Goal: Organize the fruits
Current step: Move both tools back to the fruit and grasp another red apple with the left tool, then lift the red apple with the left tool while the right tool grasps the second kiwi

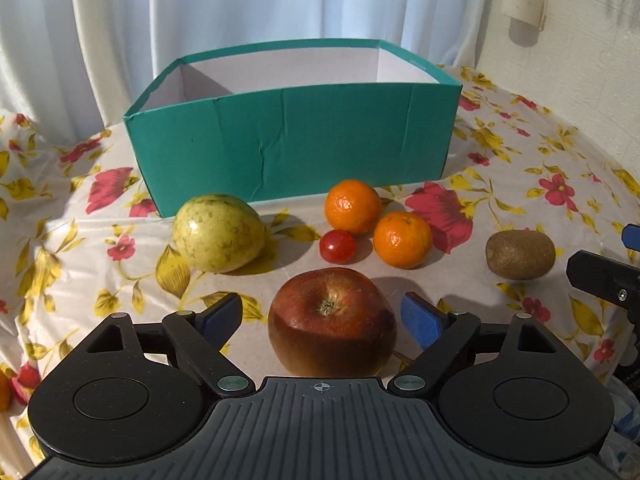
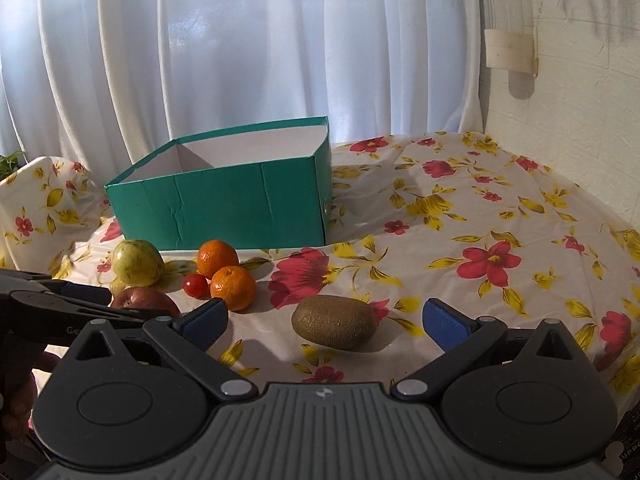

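left gripper (image 1: 322,314): jaws spread wide, blue pads on either side of the red apple (image 1: 332,322) with gaps both sides, so not squeezing it

right gripper (image 2: 325,320): also spread wide, the kiwi (image 2: 334,327) sits between the pads, nothing pinched

apple: on the tablecloth right at the near edge of the fruit bunch, stem up

kiwi: off to the right on its own, well apart from the other fruit

pear (image 1: 219,233): greenish-yellow, just in front of the box's left corner

tangerines: two, the far tangerine (image 1: 353,206) close to the box, the near tangerine (image 1: 402,239) right beside it, looks like they touch

cherry tomato (image 1: 338,246): tucked up against the two tangerines, just behind the apple

teal box (image 1: 296,144): open top, white inside, can't see the bottom; sits behind all the fruit

tablecloth (image 2: 492,216): white with red and yellow flowers, covers the whole table

curtain (image 2: 240,48): white, hanging behind the table
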Demonstrator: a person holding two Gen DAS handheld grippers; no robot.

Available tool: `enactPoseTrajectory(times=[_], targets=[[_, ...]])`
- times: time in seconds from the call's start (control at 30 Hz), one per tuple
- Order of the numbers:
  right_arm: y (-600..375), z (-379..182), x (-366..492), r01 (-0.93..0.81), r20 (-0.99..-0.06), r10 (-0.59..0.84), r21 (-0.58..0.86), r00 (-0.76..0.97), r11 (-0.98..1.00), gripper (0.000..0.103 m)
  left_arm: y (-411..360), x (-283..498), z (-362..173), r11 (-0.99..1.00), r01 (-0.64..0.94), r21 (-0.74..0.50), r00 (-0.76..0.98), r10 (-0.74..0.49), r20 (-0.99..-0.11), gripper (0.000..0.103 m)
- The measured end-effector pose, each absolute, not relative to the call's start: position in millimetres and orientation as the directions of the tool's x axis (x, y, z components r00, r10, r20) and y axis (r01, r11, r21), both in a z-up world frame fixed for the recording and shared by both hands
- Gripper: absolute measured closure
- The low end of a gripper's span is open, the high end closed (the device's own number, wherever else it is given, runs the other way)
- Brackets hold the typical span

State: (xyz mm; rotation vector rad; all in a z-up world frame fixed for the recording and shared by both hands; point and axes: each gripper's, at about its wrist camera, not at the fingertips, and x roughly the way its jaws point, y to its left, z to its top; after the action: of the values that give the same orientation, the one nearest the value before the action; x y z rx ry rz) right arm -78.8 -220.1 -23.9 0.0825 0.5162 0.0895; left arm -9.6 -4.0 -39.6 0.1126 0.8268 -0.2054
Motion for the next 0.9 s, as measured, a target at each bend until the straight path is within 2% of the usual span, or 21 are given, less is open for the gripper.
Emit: enactPoseTrajectory(times=[0.13, 0.27, 0.37, 0.5, 0.77, 0.9], targets=[[-217.4, -27.3, -76.1, -0.089, -0.497, 0.112, 0.071, 0.86, 0.994, 0.0, -5.4, -1.7, -53.6, 0.975, 0.222, 0.0, 0.619, -0.141, -0.772, 0.019], [-216.7, -30.6, -69.8, -0.101, -0.513, 0.122, 0.068, 0.85, 0.993, 0.0, -12.3, 1.0, -58.9, 0.972, 0.233, 0.037, 0.631, -0.122, -0.766, 0.021], [-217.5, -34.6, -64.7, -0.101, -0.525, 0.13, 0.083, 0.841, 0.991, 0.0, -12.6, 7.2, -63.4, 0.973, 0.232, 0.014, 0.618, -0.137, -0.774, 0.025], [-216.6, -40.2, -55.7, -0.091, -0.549, 0.118, 0.076, 0.827, 0.993, 0.001, -13.4, 9.1, -65.5, 0.973, 0.23, 0.009, 0.614, -0.138, -0.777, 0.025], [-216.3, -51.2, -34.3, -0.037, -0.587, 0.075, 0.076, 0.806, 0.996, 0.009, 10.6, 0.7, -46.0, 0.983, 0.178, -0.041, 0.6, -0.142, -0.788, 0.026], [-211.6, -59.9, -19.9, 0.0, -0.612, 0.032, 0.052, 0.79, 0.999, 0.018, 17.1, -6.9, -35.0, 0.985, 0.167, -0.048, 0.606, -0.141, -0.783, 0.026]])
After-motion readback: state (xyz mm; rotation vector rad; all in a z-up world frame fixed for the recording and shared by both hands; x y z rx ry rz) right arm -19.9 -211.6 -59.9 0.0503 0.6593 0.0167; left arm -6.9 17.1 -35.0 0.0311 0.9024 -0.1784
